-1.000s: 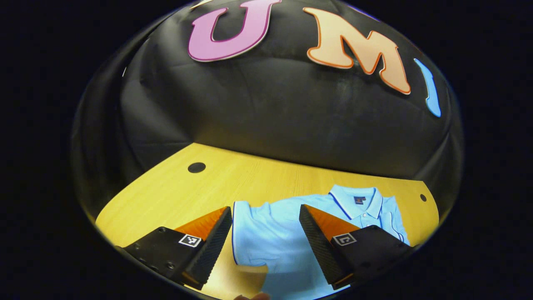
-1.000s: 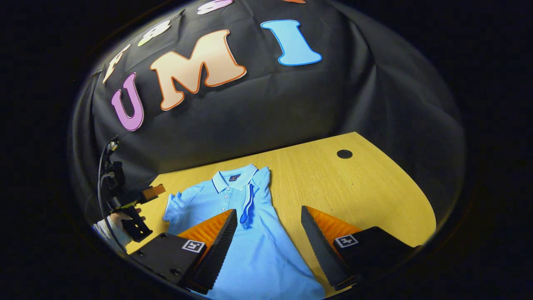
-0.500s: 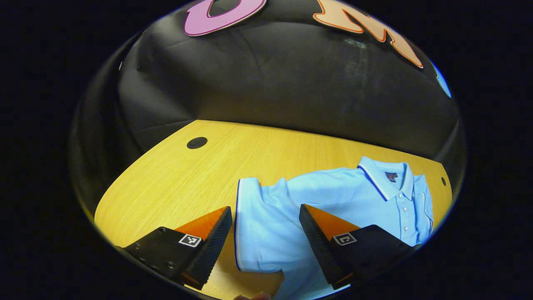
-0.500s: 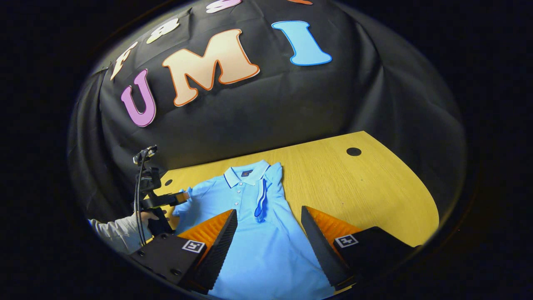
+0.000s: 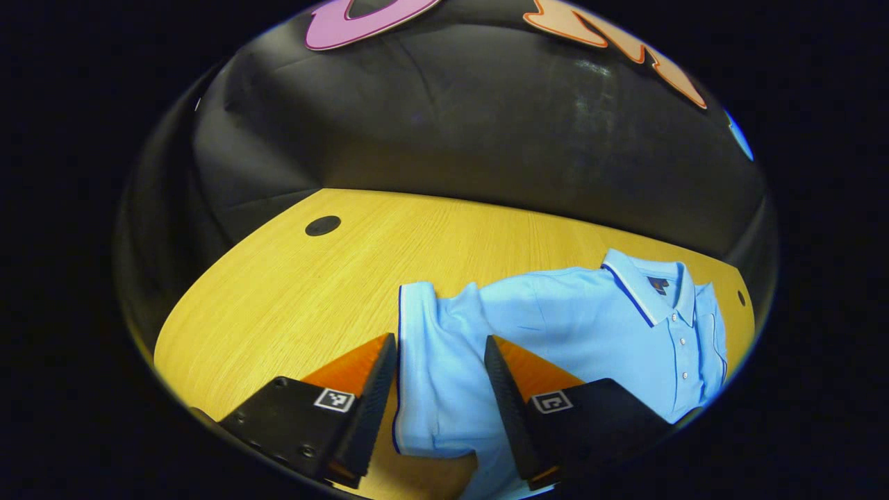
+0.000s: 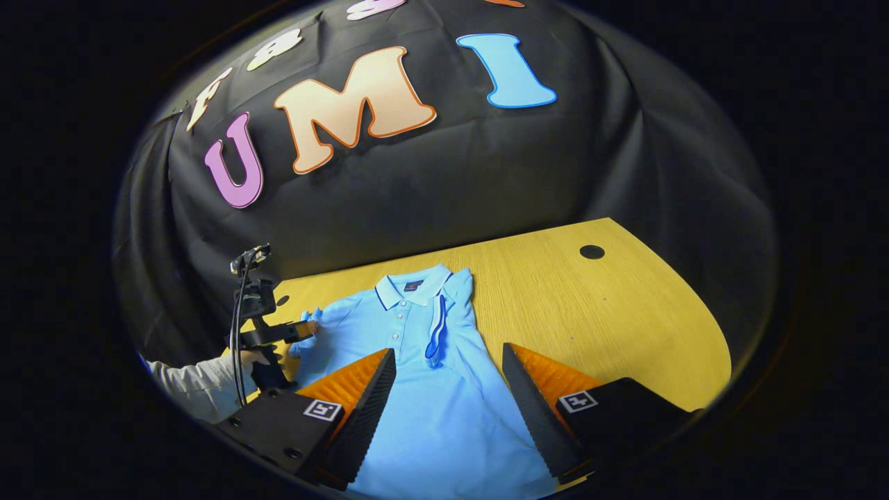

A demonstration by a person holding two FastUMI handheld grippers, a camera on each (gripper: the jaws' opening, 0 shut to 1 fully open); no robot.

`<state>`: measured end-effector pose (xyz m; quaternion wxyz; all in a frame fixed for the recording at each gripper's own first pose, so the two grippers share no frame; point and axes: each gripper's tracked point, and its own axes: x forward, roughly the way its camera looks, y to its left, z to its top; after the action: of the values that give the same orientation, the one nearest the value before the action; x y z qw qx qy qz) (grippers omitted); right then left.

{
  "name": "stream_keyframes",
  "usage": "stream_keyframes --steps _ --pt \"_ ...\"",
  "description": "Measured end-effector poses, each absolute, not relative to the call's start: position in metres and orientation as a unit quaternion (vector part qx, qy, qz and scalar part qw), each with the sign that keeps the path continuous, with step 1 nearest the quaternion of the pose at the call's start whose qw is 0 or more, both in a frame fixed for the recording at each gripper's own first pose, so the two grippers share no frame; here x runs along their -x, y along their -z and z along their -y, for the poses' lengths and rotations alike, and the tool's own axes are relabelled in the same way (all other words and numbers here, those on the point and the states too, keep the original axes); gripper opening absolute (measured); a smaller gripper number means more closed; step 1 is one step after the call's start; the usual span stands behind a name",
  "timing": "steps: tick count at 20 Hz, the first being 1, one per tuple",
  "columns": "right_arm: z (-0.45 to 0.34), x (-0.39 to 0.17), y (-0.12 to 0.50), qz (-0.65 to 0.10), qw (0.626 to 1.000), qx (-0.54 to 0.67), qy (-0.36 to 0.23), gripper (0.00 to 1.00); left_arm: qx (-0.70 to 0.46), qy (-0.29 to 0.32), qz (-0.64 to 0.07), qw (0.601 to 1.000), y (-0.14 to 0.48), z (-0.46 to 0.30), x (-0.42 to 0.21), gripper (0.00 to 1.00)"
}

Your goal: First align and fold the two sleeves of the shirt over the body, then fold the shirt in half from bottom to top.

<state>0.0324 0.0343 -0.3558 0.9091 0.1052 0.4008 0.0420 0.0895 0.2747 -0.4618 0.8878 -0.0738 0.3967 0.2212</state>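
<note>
shirt: light blue polo shirt (image 6: pixel 417 389) is lying flat, front up, on the wooden table (image 6: pixel 625 312), collar (image 6: pixel 410 286) pointing toward the booth wall
right sleeve: already lying folded over the chest, its trimmed cuff (image 6: pixel 436 333) sitting just beside the button placket
left sleeve: left sleeve (image 5: pixel 427 368) is sticking out sideways, unfolded, cuff edge nearest the left gripper
left gripper: left gripper (image 5: pixel 437 410) is sitting partly open, fingers straddling the sleeve; cloth is lying between them but a gap is showing on each side, so it is not gripping anything yet
left gripper, far view: in the right gripper view it (image 6: pixel 292 332) is showing at the sleeve, with a hand (image 6: pixel 253 357) and a pale cuff behind it
right gripper: right gripper (image 6: pixel 448 410) is hovering wide open over the lower body of the shirt, holding nothing
step: judging the left sleeve grasp is being set up
risk 1: fingers closing too shallow, catching only the cuff trim, sleeve slipping out mid-fold
risk 2: fingers closing too deep, pinching the body layer too, dragging the whole shirt sideways
risk 3: that drag undoing the folded right sleeve, since nothing is pinning the body
risk 4: sleeve landing skewed, not matching the other one
</note>
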Motion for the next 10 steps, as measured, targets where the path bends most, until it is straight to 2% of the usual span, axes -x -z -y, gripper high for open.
stream_keyframes --steps 2,3,4,5,6,10 --pt "-0.03 -0.03 0.356 -0.401 0.909 -0.103 -0.038 0.97 0.064 -0.222 -0.394 0.89 0.463 -0.268 -0.095 0.4" --pt "-0.028 -0.029 0.355 -0.402 0.909 -0.106 -0.035 0.97 0.057 -0.208 -0.396 0.892 0.463 -0.26 -0.097 0.35" --pt "-0.026 -0.027 0.354 -0.403 0.908 -0.109 -0.034 0.97 0.045 -0.208 -0.399 0.892 0.464 -0.259 -0.099 0.17" --pt "-0.024 -0.027 0.352 -0.402 0.908 -0.111 -0.035 0.97 0.033 -0.209 -0.402 0.891 0.462 -0.258 -0.1 0.04" --pt "-0.023 -0.025 0.351 -0.401 0.909 -0.109 -0.037 0.97 0.027 -0.204 -0.403 0.892 0.462 -0.256 -0.103 0.0" --pt "-0.012 -0.023 0.343 -0.398 0.911 -0.103 -0.039 0.97 0.089 -0.191 -0.391 0.896 0.445 -0.222 -0.112 0.0"
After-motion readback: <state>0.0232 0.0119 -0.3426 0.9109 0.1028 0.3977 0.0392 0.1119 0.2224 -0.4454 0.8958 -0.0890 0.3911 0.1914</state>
